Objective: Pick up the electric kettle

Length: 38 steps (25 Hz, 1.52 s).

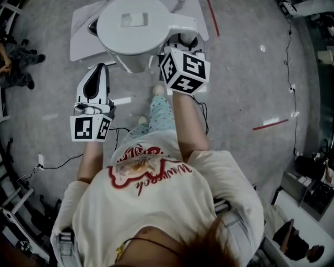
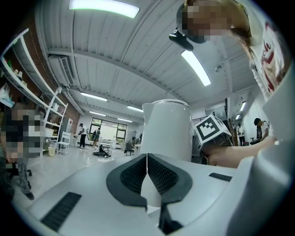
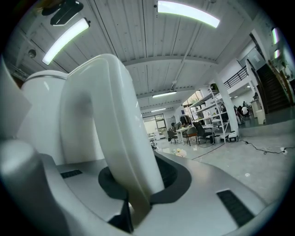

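White electric kettle (image 1: 136, 31) gripped by handle (image 3: 115, 129) in right claw (image 3: 136, 186); left claw (image 2: 146, 168) closed, empty, alongside.

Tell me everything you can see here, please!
kettle: one, white, in front of the person, held by its handle
board: one, white, flat, below the kettle
floor: grey, all around
tape lines: two, red, on the floor
cables: several, dark, across the floor
ceiling lights: several, bright strips, overhead
shelves: white, far across the room
shirt: one, white with red print, on the person
left tongs: white, shut, empty, beside the kettle
right tongs: white, shut on the kettle's handle
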Each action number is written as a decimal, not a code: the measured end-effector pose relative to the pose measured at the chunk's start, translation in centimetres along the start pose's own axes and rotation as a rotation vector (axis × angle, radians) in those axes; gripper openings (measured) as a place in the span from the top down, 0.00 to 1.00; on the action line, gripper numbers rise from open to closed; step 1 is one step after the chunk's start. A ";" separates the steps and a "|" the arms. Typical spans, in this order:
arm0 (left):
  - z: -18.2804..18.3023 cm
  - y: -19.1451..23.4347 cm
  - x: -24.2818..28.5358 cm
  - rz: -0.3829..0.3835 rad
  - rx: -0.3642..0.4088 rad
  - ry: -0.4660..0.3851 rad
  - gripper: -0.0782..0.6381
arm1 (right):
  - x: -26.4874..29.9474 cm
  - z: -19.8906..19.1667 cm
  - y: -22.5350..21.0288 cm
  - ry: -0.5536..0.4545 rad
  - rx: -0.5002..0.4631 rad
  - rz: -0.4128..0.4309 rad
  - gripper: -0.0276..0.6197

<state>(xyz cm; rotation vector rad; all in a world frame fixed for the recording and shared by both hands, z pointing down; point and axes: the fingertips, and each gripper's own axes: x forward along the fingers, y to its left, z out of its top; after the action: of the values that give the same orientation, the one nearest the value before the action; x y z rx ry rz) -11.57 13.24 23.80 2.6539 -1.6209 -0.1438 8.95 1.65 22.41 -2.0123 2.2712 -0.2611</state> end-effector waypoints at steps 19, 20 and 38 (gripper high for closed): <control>1.8 -4.3 -3.0 0.048 0.001 -0.034 0.87 | -6.0 2.6 -0.7 -0.009 -0.009 0.051 0.87; 1.7 -4.5 -3.0 0.046 0.003 -0.031 0.87 | -6.0 2.6 -0.8 -0.009 -0.007 0.052 0.87; 1.3 -6.0 -2.2 0.031 0.018 -0.017 0.87 | -6.3 2.3 -2.5 -0.010 -0.011 0.032 0.87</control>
<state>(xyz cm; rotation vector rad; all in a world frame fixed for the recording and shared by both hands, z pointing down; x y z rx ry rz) -7.37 18.03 22.23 2.6460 -1.6749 -0.1521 12.60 7.51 20.33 -1.9761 2.3016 -0.2365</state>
